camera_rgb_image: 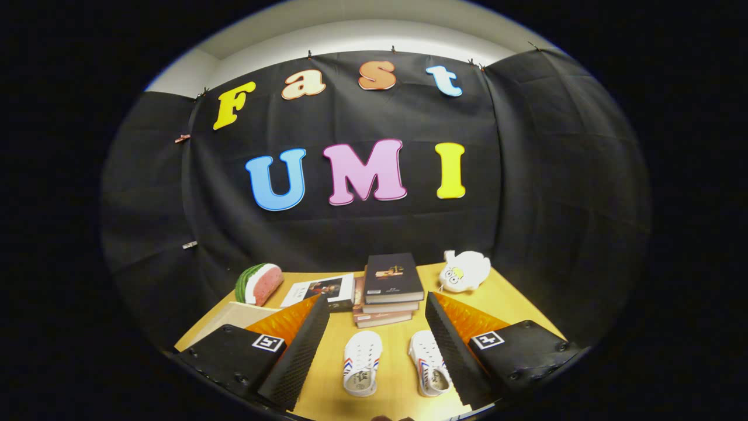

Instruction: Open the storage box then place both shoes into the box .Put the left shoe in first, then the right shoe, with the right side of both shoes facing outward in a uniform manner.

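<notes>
While wide apart, tongs (374,345) flanking two shoes (362,362).

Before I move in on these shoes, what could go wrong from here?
1. The gripper is open with nothing held, and the two shoes lie close together between its fingers. The right-hand shoe sits against one finger, so closing could nudge it or catch the wrong shoe.
2. Which shoe is the left one is hard to tell here; picking wrongly breaks the order.
3. The stack of books stands just beyond the shoes; overshooting could knock it.
</notes>
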`<state>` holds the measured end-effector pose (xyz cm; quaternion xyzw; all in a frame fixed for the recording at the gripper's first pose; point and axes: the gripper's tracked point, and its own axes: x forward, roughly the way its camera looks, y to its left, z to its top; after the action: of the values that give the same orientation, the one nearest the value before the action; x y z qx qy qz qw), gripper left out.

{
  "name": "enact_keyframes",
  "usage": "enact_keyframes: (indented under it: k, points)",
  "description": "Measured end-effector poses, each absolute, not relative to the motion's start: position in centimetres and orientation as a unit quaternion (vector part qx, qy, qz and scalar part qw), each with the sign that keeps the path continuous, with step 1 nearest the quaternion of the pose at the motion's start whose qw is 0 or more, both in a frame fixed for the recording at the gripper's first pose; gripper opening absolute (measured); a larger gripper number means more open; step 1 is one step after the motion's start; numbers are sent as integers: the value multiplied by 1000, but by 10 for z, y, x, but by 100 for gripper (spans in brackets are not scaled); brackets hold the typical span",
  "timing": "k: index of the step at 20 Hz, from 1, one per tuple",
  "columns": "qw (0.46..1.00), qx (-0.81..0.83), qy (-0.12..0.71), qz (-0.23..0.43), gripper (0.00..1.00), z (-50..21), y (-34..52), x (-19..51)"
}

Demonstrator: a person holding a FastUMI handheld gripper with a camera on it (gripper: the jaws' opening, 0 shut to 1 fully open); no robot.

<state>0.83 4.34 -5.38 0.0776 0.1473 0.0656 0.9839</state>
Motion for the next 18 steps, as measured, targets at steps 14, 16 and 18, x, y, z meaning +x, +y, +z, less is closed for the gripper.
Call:
enact_keyframes:
  k: [14,16,18]
  points:
    - [823,308,382,287,98,-161,183,-43]
    - [800,326,404,300,98,-181,193,-46]
    - [770,347,432,315,98,-199,206,-53]
